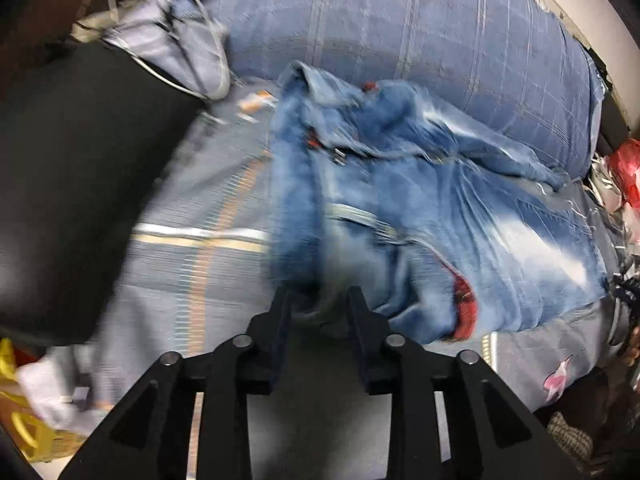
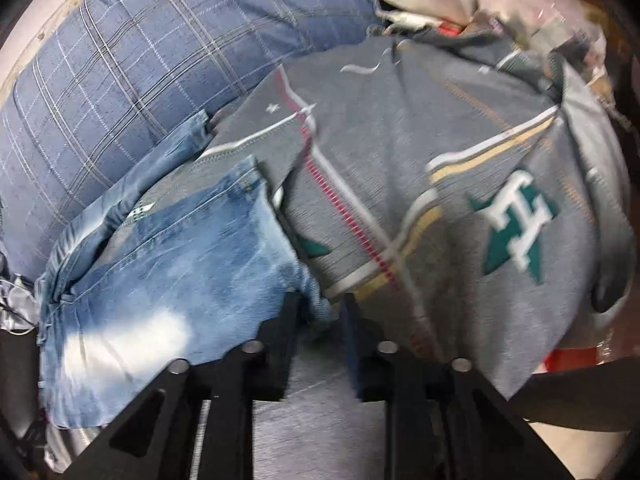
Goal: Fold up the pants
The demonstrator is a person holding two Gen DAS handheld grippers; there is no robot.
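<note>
Pants point(image 1: 400, 208): faded blue denim, lying bunched on grey patterned bedspread point(image 1: 192, 248), against blue plaid cushion point(image 1: 400, 40). Soft but heavy, thick at seams; best grabbed at hem or waistband corners. Left gripper point(image 1: 318, 300) clenched on denim fold. Right gripper point(image 2: 320, 304): hem corner between jaws, probably pinched, blur hides contact. Left view shows crumpled waistband, red lining; right view shows flat leg end.

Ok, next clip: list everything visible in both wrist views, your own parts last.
jeans: one, washed blue with red lining, crumpled on the bedspread
bedspread: one, grey with striped bands and a green-white emblem, underneath
checked cushion: one, blue, behind the jeans
pale bag: one, grey-blue with white straps, far left
red plastic: some, right edge
left tongs: black, denim bunched between them
right tongs: black, at the jeans' hem
</note>
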